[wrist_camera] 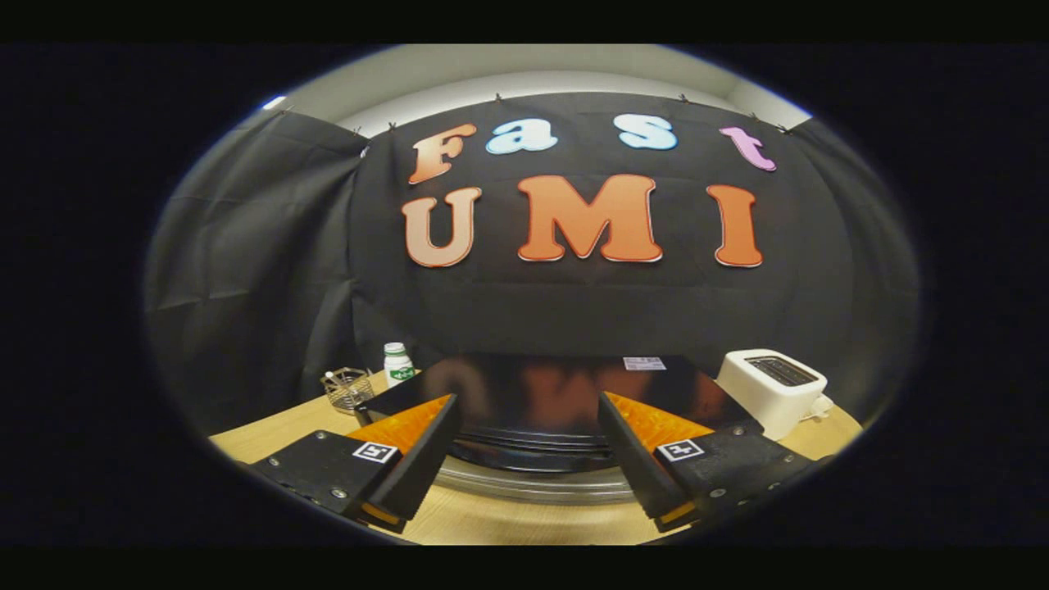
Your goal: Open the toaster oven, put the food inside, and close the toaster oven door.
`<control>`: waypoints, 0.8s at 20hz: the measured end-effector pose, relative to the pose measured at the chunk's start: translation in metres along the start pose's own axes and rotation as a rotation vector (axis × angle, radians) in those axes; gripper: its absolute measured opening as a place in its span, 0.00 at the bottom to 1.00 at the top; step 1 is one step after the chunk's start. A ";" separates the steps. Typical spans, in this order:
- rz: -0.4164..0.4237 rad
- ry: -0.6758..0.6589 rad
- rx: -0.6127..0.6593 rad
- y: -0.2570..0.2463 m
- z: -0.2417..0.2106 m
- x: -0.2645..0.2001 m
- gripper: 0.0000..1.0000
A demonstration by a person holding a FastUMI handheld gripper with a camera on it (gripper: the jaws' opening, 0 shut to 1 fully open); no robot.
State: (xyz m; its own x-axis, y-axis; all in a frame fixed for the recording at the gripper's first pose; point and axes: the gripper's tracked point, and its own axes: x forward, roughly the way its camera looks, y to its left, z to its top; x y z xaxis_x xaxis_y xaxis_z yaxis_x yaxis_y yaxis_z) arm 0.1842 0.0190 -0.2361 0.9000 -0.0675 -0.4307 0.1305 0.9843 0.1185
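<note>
Gripper (pixel 524 442) fingers are spread, empty, above the oven (pixel 533 393), which sits just ahead between them, door apparently closed; lower squarely onto the handle (pixel 533 483) before pulling

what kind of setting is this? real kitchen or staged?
Likely a staged recording booth, not a real kitchen: black cloth wall behind a wooden table holding a black toaster oven, a white toaster, a small bottle and a wire basket. The gripper is open above the oven's top.
</note>
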 end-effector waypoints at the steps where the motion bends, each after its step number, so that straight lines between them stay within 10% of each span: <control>1: -0.011 0.011 -0.007 -0.002 -0.004 0.004 0.99; 16: 0.018 0.014 0.041 0.011 -0.025 -0.030 0.83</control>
State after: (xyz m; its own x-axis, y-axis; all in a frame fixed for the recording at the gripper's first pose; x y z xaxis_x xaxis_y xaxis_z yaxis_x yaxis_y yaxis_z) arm 0.1486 0.0358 -0.2443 0.8963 -0.0469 -0.4409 0.1311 0.9779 0.1626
